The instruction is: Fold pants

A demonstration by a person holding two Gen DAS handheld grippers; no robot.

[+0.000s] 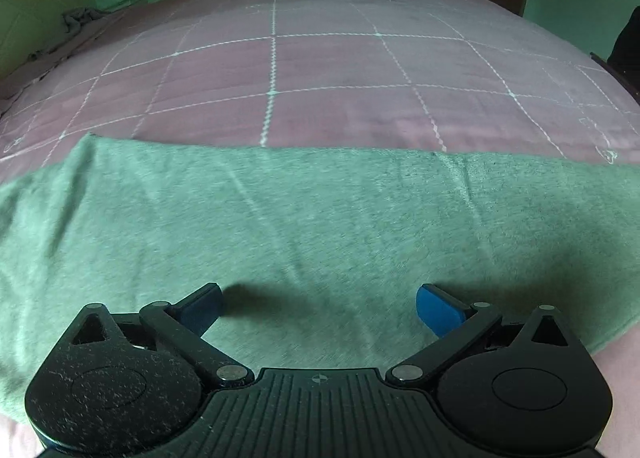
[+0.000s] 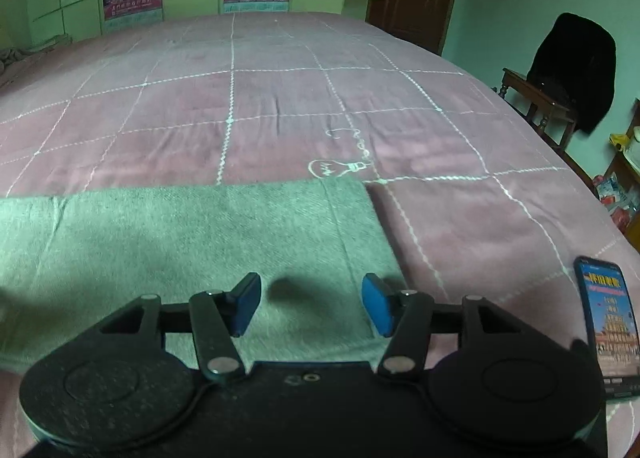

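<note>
The grey-green pants (image 1: 304, 210) lie flat across the near part of a pink bed, as a wide band with a straight far edge. My left gripper (image 1: 320, 304) hovers over their near part, open and empty, blue pads wide apart. In the right wrist view the pants (image 2: 180, 234) end in a straight right edge. My right gripper (image 2: 310, 304) is open and empty above the pants near that right edge.
The pink checked bedspread (image 2: 280, 98) stretches far ahead. A phone with a lit screen (image 2: 610, 318) lies on the bed to the right of the right gripper. A chair with a dark garment (image 2: 568, 74) stands beside the bed on the right. A crumpled cloth (image 1: 78, 18) lies at the far left.
</note>
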